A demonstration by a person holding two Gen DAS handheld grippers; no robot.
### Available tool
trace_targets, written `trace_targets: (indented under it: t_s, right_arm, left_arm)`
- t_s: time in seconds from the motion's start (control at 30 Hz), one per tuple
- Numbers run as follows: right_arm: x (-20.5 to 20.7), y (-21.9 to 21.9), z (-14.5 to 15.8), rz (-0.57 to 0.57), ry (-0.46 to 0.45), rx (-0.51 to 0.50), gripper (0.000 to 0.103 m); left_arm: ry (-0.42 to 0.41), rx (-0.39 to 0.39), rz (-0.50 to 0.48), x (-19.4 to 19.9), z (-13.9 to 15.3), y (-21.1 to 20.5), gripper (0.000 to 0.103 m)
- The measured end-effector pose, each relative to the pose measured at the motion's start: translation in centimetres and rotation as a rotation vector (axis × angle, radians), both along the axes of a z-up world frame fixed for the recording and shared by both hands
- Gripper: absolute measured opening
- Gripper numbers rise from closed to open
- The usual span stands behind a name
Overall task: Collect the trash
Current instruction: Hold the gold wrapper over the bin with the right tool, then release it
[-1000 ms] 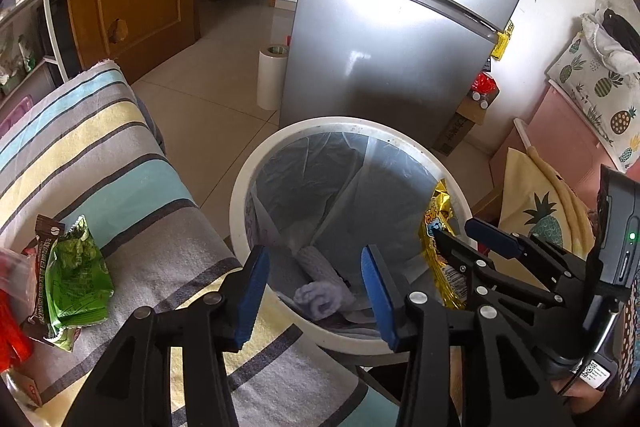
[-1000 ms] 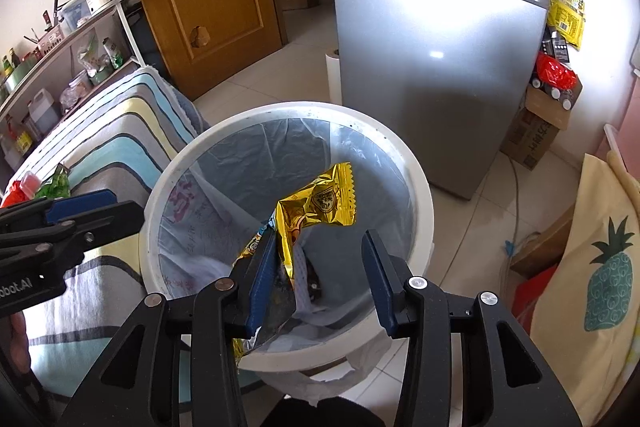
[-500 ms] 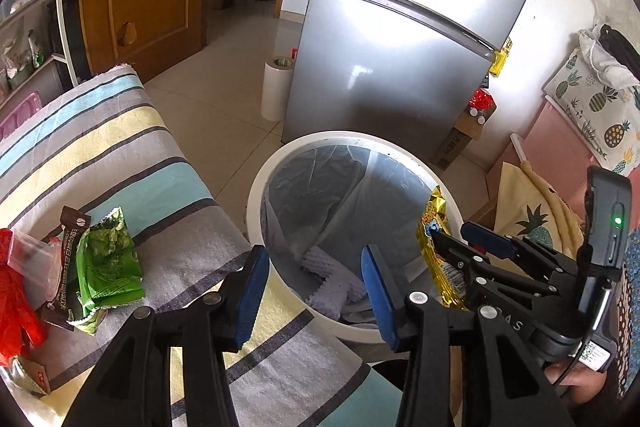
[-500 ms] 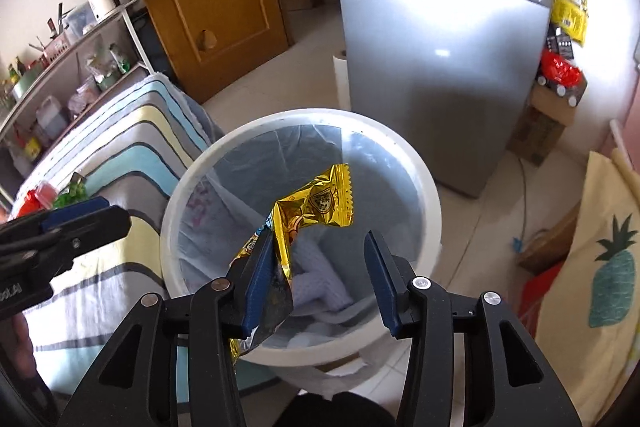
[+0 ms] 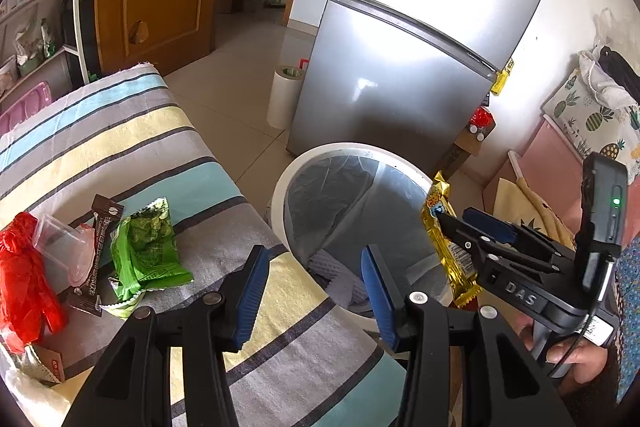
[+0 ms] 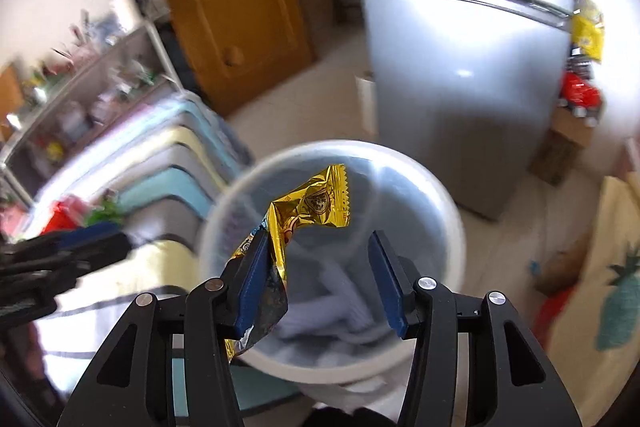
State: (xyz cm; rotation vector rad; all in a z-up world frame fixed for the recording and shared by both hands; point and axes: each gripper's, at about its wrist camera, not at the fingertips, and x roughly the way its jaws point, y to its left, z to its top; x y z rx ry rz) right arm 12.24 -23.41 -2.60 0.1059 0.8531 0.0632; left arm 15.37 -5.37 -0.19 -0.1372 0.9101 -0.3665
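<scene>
Left wrist view: the left hand-held gripper [image 5: 312,287] hangs with its blue pads apart and nothing between them, over the edge of a striped cloth [image 5: 132,143] that covers the table. At 9 o'clock from it, on the cloth, lies the uncollected trash: a green wrapper [image 5: 146,251], a brown sachet [image 5: 102,227], a clear plastic cup [image 5: 60,243] and a red plastic bag [image 5: 20,267], crowded together and partly overlapping. At 12 o'clock stands the white trash bin [image 5: 280,195], lined with a grey bag, with pale crumpled material at its bottom. At 3 o'clock the right hand-held gripper [image 5: 460,223] reaches over the bin's rim, a hand [image 5: 568,355] on its grip.

Right wrist view (background blurred): the right hand-held gripper [image 6: 320,279] is released; its jaws have just been opening. The gold snack wrapper [image 6: 308,211] lies against the left pad only, apart from the right pad, its upper end standing above the bin's opening and its lower end hanging below the pad. The trash bin [image 6: 452,211] lies directly beneath. A silver refrigerator [image 6: 460,67] stands at 1 o'clock and a wooden door [image 6: 240,7] at 11 o'clock.
</scene>
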Motion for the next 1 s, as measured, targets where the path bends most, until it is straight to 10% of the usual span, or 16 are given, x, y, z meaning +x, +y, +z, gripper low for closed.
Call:
trace_targets:
  t_s: [0.5, 0.53, 0.6, 0.63, 0.7, 0.77, 0.83, 0.87, 0.93, 1.0]
  right_arm:
    - [-2.5, 3.5, 3.0, 0.254, -0.257, 0.053, 0.052]
    - [-2.5, 3.6, 2.8, 0.252, -0.257, 0.027, 0.052]
    - [-0.3, 6.1, 0.5, 0.102, -0.098, -0.407, 0.052]
    - [0.0, 6.5, -0.1, 0.11, -0.091, -0.464, 0.051]
    - [-0.1, 5.2, 0.4, 0.212, -0.089, -0.147, 0.05]
    - [0.5, 5.8, -0.5, 0.133, -0.057, -0.324, 0.05]
    - [0.6, 4.3, -0.4, 0.21, -0.076, -0.053, 0.05]
    - [1.2, 4.1, -0.9, 0.185, -0.043, -0.056, 0.05]
    - [2.4, 5.4, -2.5, 0.09, 0.048, -0.402, 0.05]
    - [1.7, 3.2, -1.1, 0.258, 0.013, 0.086, 0.05]
  left_arm:
    - [-0.013, -0.042, 0.014, -0.7, 0.5, 2.2, 0.048]
    - [-0.013, -0.045, 0.017, -0.7, 0.5, 2.3, 0.048]
    - [-0.016, -0.049, 0.021, -0.7, 0.6, 2.5, 0.048]
    - [-0.015, -0.05, 0.021, -0.8, 0.7, 2.5, 0.048]
    - [-0.023, -0.057, 0.018, -0.9, 0.8, 2.7, 0.048]
    - [-0.016, -0.049, 0.023, -0.9, 0.7, 2.7, 0.048]
    - [-0.018, -0.056, 0.024, -1.0, 0.8, 2.9, 0.048]
    - [-0.019, -0.054, 0.024, -1.0, 0.8, 2.9, 0.048]
    - [-0.014, -0.051, 0.026, -1.0, 0.8, 3.0, 0.048]
    - [-0.022, -0.061, 0.025, -1.1, 0.9, 3.2, 0.048]
